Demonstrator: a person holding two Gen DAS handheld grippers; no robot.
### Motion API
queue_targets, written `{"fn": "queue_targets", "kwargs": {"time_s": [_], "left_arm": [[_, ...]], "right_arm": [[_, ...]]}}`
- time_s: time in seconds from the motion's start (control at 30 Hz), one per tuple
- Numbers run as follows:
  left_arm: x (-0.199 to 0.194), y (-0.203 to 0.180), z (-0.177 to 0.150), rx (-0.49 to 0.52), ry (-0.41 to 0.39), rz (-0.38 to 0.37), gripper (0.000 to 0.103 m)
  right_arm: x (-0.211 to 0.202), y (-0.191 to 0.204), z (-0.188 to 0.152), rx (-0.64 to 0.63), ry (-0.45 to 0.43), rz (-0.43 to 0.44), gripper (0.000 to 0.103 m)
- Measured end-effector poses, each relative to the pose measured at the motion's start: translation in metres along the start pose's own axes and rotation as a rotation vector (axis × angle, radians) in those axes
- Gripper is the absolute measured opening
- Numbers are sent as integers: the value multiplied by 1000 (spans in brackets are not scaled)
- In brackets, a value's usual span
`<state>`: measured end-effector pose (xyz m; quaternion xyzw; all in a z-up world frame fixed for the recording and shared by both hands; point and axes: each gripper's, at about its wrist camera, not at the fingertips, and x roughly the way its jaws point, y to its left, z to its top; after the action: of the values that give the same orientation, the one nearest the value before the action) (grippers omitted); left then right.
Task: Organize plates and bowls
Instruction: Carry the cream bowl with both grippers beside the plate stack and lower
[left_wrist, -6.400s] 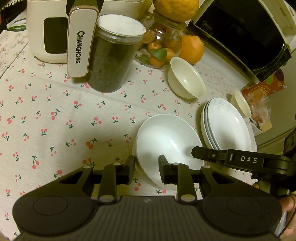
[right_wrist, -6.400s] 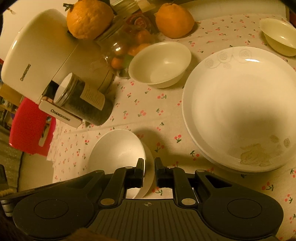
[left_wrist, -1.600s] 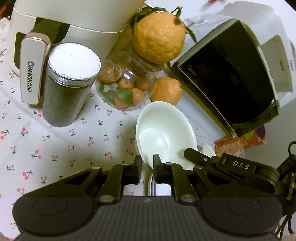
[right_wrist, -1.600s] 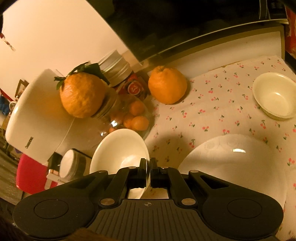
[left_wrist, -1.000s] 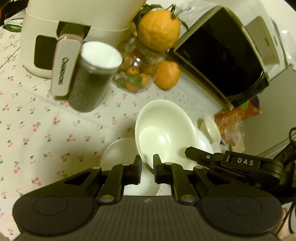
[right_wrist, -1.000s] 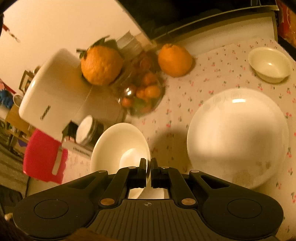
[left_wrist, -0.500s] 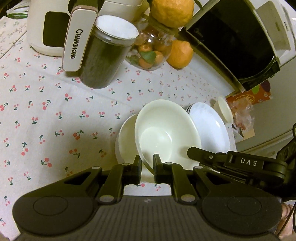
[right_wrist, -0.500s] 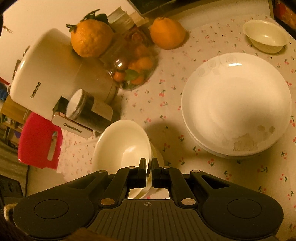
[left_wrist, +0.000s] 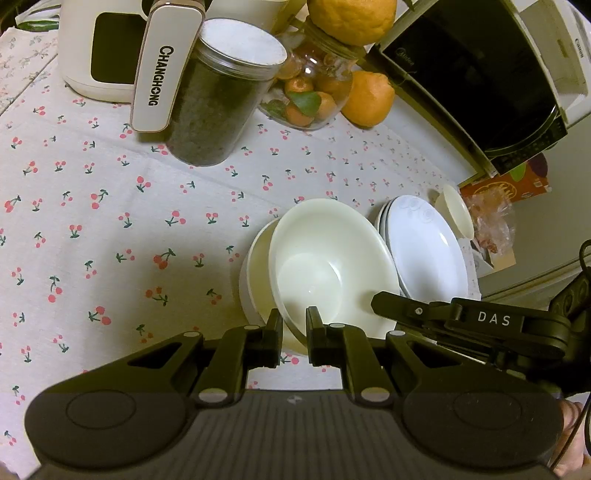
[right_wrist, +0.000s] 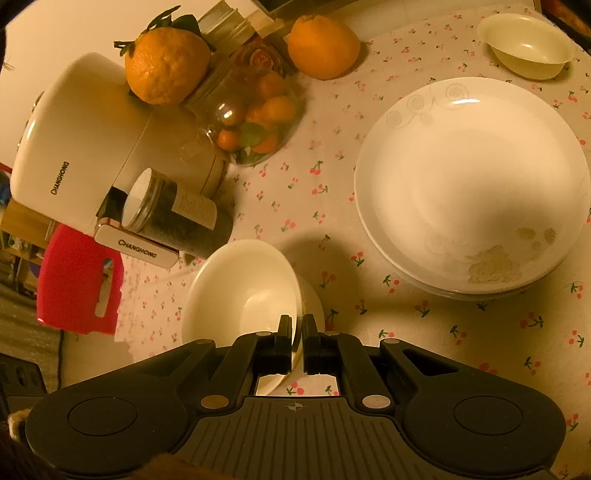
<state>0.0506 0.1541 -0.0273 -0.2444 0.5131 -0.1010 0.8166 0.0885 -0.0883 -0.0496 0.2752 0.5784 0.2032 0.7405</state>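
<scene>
Both grippers hold one cream bowl (left_wrist: 325, 266) by its rim. My left gripper (left_wrist: 293, 325) is shut on its near rim; my right gripper (right_wrist: 298, 332) is shut on its right rim, and the bowl also shows in the right wrist view (right_wrist: 243, 291). The bowl sits tilted over a white bowl (left_wrist: 255, 273) on the cherry-print cloth; whether it rests in it I cannot tell. A stack of white plates (left_wrist: 424, 243) lies to the right, also in the right wrist view (right_wrist: 472, 184). A small cream bowl (right_wrist: 528, 44) stands beyond the plates.
A dark-filled jar (left_wrist: 221, 103), a white Changhong appliance (left_wrist: 110, 48), a glass jar of small oranges (left_wrist: 310, 96) with large oranges (left_wrist: 369, 96) and a black microwave (left_wrist: 472, 74) line the back. A red stool (right_wrist: 77, 280) stands off the table's left edge.
Both grippers have carried the cream bowl from the back of the table, lifted, then down and forward onto the white bowl. In the last half second it sank slightly lower.
</scene>
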Motion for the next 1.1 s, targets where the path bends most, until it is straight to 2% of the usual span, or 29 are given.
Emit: {"fn": "queue_targets", "kwargs": {"time_s": [0.63, 0.8, 1.0, 1.1], "left_arm": [[-3, -1, 1, 19, -1, 21, 13], [-5, -3, 2, 48, -18, 74, 19], [-6, -3, 2, 56, -24, 79, 23], [-6, -5, 2, 61, -26, 84, 25]], "right_arm": [[3, 2, 0, -16, -3, -21, 10], [2, 1, 0, -15, -5, -39, 10], [1, -3, 1, 6, 5, -38, 11], [1, -4, 2, 12, 9, -36, 20]]}}
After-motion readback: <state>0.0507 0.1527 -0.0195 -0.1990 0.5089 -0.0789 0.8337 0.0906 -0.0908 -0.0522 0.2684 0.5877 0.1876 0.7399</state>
